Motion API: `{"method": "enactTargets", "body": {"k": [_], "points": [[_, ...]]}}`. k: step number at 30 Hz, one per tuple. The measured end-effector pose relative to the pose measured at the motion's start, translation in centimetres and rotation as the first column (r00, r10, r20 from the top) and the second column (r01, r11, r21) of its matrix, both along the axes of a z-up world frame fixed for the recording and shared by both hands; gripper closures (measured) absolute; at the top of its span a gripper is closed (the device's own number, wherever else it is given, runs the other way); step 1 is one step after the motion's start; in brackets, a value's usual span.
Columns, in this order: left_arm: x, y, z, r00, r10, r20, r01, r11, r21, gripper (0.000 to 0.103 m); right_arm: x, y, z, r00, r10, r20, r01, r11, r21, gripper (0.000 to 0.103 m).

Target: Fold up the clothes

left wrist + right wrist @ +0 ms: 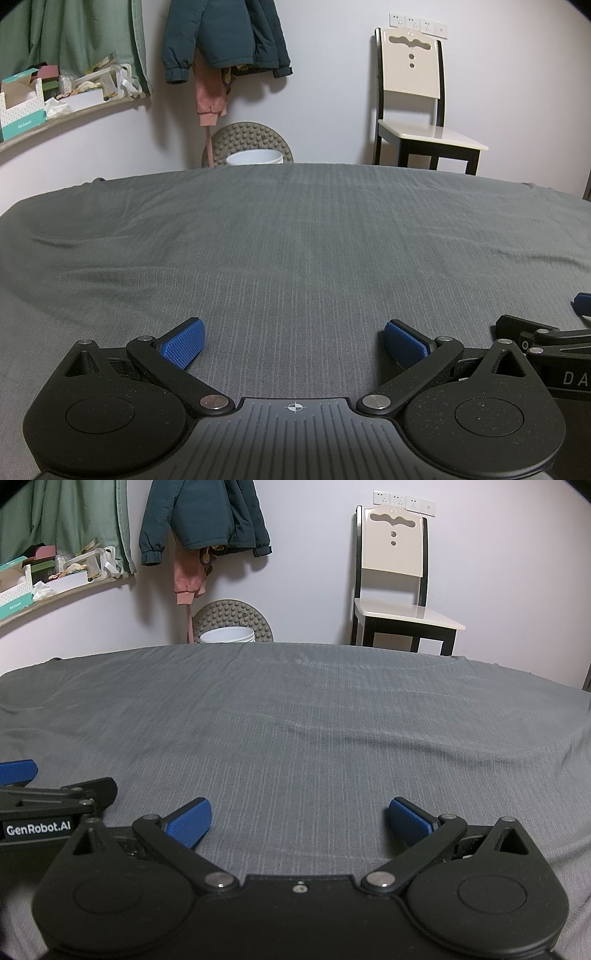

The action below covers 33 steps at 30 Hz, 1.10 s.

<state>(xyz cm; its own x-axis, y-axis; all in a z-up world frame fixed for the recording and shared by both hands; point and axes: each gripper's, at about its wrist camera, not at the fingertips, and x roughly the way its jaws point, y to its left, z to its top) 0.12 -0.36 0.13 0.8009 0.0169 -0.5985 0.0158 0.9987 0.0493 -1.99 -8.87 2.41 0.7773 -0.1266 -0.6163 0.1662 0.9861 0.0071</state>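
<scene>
- The left gripper (293,341) is hovering low over the grey sheet (295,240), its blue-padded fingers (183,343) spread wide apart and gripping nothing.
- The right gripper (299,821) is sitting just beside it on the right, its own blue fingers (190,821) likewise released and holding nothing.
- In the left wrist view, part of the right gripper is showing at the right edge; in the right wrist view, the left gripper is showing at the left edge, with "GenRobot.AI" printed on its black body.
- The grey sheet is covering the whole wide area in front of both grippers, lying mostly flat with shallow wrinkles running across it, most visible at the left.
- No garment for folding is lying on the sheet in either view; the only clothes in sight are hanging on the far wall.
- A dark teal jacket (225,37) is hanging there, with a pink garment (210,96) dangling beneath it.
- A cream-and-black chair (417,99) is standing against the far wall on the right, below a row of wall sockets (417,24).
- A white bucket (255,157) is peeking above the far edge of the sheet, in front of a round studded mat (247,138).
- A shelf (66,118) on the far left is carrying boxes and bags, with a green curtain (74,33) hanging behind it.
</scene>
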Motion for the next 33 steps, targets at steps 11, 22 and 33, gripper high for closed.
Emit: {"method": "enactTargets", "body": {"k": [11, 22, 33], "points": [[-1.0, -1.0, 2.6, 0.999, 0.002, 0.035, -0.003, 1.000, 0.024, 0.000, -0.2, -0.1, 0.0, 1.000, 0.002, -0.002, -0.002, 1.000, 0.005, 0.000], [-19.0, 4.5, 30.5, 0.895, -0.194, 0.402, 0.201, 0.979, 0.025, 0.000, -4.6, -3.2, 1.0, 0.996, 0.073, 0.056, -0.082, 0.981, 0.176, 0.000], [-50.8, 19.4, 41.4, 0.820, 0.302, 0.485, -0.492, 0.805, 0.332, 0.000, -9.9, -0.7, 4.4, 0.930, 0.337, 0.146, -0.354, 0.929, 0.107, 0.000]]}}
